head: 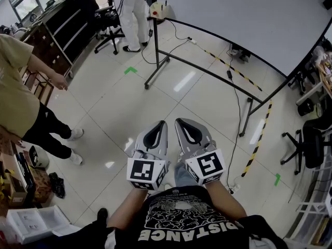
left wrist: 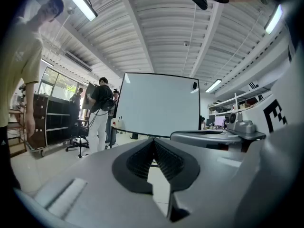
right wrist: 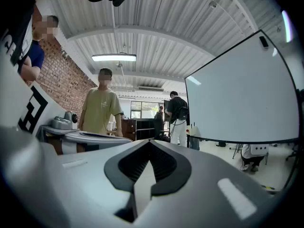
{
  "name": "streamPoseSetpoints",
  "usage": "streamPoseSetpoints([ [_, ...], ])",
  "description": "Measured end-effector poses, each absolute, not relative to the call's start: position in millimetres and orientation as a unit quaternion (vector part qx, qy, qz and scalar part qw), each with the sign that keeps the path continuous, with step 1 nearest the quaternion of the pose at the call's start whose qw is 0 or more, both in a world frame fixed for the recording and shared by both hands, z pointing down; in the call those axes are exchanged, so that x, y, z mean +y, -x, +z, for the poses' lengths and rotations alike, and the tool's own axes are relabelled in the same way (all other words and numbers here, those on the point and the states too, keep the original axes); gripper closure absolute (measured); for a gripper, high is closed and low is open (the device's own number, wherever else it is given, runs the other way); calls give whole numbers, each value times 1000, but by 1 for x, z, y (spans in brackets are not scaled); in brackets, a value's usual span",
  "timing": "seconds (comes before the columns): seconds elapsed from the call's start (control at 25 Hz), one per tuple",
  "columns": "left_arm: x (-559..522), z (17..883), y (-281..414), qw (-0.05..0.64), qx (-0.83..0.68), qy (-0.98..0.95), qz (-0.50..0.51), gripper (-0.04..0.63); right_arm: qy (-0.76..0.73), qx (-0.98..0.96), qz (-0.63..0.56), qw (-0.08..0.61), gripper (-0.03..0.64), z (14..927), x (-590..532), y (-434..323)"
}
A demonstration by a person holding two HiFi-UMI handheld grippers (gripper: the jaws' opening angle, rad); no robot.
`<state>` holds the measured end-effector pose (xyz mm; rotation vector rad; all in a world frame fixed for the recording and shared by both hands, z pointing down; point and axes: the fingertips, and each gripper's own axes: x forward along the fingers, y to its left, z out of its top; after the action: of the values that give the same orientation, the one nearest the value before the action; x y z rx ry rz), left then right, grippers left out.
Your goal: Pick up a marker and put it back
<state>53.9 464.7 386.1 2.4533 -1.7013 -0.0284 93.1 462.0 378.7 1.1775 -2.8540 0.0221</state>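
A pale tiled floor [head: 129, 102] filled most of the head view, and across its upper right ran a large white whiteboard [head: 244, 19] on a dark wheeled stand [head: 207, 69]. Dark cabinets [head: 62, 25] lined the far left wall. A person in a tan shirt [head: 15, 97] stood at the left edge, and another in white trousers [head: 135, 14] stood near the board's left end beside a black office chair [head: 109, 25]. A second chair [head: 308, 139] sat at the right. Low in that view, over the wearer's black printed T-shirt [head: 187, 222], the left gripper [head: 161, 124] and right gripper [head: 180, 122] were held side by side and level, close but apart, both aimed towards the whiteboard. Each gripper view showed its ribbed pads meeting at the tips, jaws together with nothing between them. A black-and-white patterned cube [head: 147, 173] capped the left gripper and another [head: 206, 167] the right. Yellow-and-black tape [head: 259, 144] striped the floor under the stand. A small cream holder [head: 158, 9] with a red spot sat at the board's left end, well away from both grippers; thin sticks rose from it, too small to tell whether any was the marker.
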Motion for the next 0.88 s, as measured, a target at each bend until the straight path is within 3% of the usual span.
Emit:
streamPoseSetpoints([
  [0.88, 258, 371, -90, 71, -580, -811, 6, 595, -358, -933, 20, 8, 617, 364, 259, -113],
])
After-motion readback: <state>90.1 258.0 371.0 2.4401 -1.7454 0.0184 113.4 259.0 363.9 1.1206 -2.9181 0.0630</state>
